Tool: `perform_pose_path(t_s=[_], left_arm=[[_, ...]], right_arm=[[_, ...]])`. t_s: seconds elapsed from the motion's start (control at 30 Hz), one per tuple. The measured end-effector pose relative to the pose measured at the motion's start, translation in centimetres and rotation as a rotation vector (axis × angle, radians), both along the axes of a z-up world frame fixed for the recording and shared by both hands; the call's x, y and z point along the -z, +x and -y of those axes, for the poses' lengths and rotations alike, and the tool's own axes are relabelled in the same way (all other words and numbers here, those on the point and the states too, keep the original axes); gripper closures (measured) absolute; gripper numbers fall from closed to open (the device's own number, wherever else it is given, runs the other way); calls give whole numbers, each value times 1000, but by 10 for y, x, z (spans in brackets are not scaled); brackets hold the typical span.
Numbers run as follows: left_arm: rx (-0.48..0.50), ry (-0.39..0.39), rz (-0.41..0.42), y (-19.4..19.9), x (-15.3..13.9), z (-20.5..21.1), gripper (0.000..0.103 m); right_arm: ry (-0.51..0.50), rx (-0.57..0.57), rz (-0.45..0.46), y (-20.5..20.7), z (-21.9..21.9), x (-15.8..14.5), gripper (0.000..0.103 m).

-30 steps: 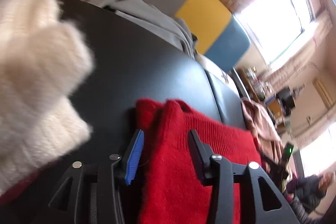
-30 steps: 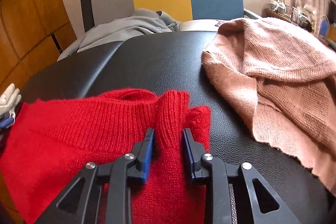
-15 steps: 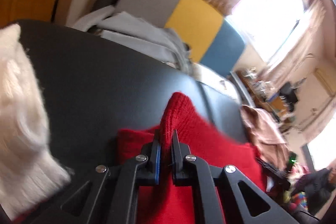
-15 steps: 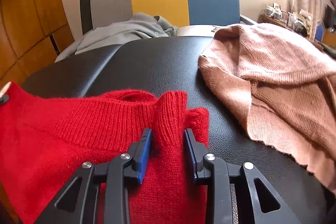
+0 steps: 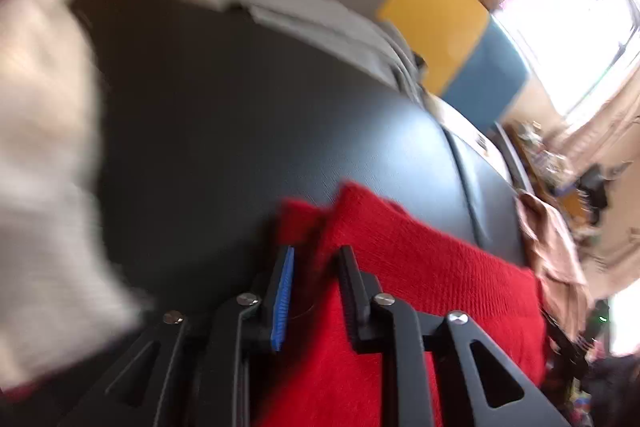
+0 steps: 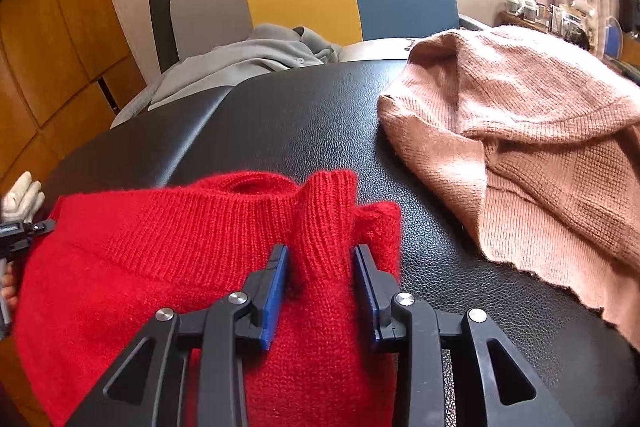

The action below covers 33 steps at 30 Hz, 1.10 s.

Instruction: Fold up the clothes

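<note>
Lay spread on the black padded table (image 6: 304, 123): red sweater (image 6: 168, 267) at 7 o'clock, pink sweater (image 6: 532, 163) at 3 o'clock. Pinched a raised ribbed fold of red knit, right gripper (image 6: 321, 279). Just reopened, parted and loose around the sweater's edge, left gripper (image 5: 314, 291)

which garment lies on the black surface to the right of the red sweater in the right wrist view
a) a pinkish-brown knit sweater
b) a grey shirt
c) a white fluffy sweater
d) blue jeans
a: the pinkish-brown knit sweater is spread on the black padded surface to the right of the red sweater; the grey garment lies further back by the chair.
</note>
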<state>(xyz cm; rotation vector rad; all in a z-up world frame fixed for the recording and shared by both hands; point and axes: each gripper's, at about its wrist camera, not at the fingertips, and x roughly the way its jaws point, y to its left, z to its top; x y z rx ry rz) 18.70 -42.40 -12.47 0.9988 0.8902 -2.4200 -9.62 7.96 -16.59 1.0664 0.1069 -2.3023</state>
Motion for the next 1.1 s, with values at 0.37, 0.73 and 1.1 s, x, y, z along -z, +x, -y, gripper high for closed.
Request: perform_pose_path(t_s=[0.37, 0.73, 1.1], left_arm=[[437, -72, -7, -42, -2, -168, 66], [543, -76, -1, -51, -28, -211, 49], [888, -280, 22, -141, -37, -337, 48]], right_arm=[[-165, -43, 110, -7, -21, -6, 38], [-485, -361, 339, 61, -154, -19, 10], [-438, -479, 412, 59, -143, 3, 10]])
